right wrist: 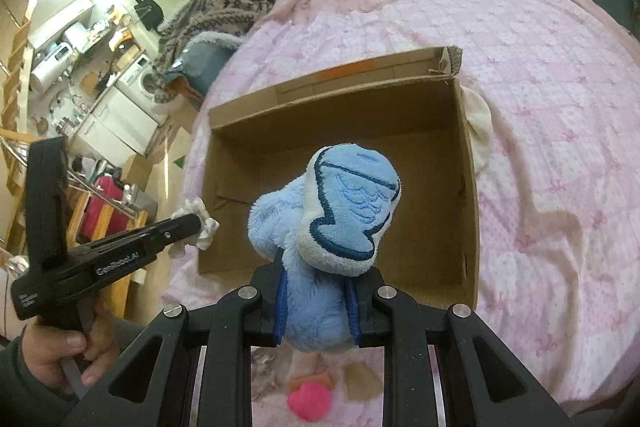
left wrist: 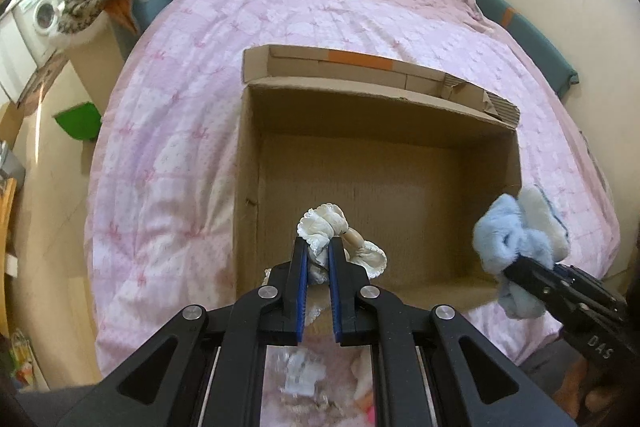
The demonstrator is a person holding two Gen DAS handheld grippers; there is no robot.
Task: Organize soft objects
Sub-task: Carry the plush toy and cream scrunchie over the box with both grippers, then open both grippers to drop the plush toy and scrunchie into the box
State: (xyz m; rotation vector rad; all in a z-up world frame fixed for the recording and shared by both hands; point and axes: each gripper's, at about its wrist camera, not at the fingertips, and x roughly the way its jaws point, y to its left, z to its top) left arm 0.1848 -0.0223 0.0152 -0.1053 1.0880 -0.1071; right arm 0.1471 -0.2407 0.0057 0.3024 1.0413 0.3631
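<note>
Over the cardboard box (left wrist: 376, 195) on the bed (left wrist: 168, 155), left gripper (left wrist: 318, 247) pinches a frilly doll (left wrist: 340, 239), right gripper (right wrist: 316, 287) clamps a blue plush (right wrist: 328, 211); thin grip on frills could slip, dropping the doll outside the box.

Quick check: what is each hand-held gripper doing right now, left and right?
Left hand-held gripper: shut on the white frilly doll.
Right hand-held gripper: shut on the blue plush toy.

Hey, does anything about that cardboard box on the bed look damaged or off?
Yes. The cardboard box has a torn, crumpled far right corner, its corrugated edge ragged and exposed; the right wrist view shows the same tear. A white cloth lies tucked against the outside of its right wall.
</note>
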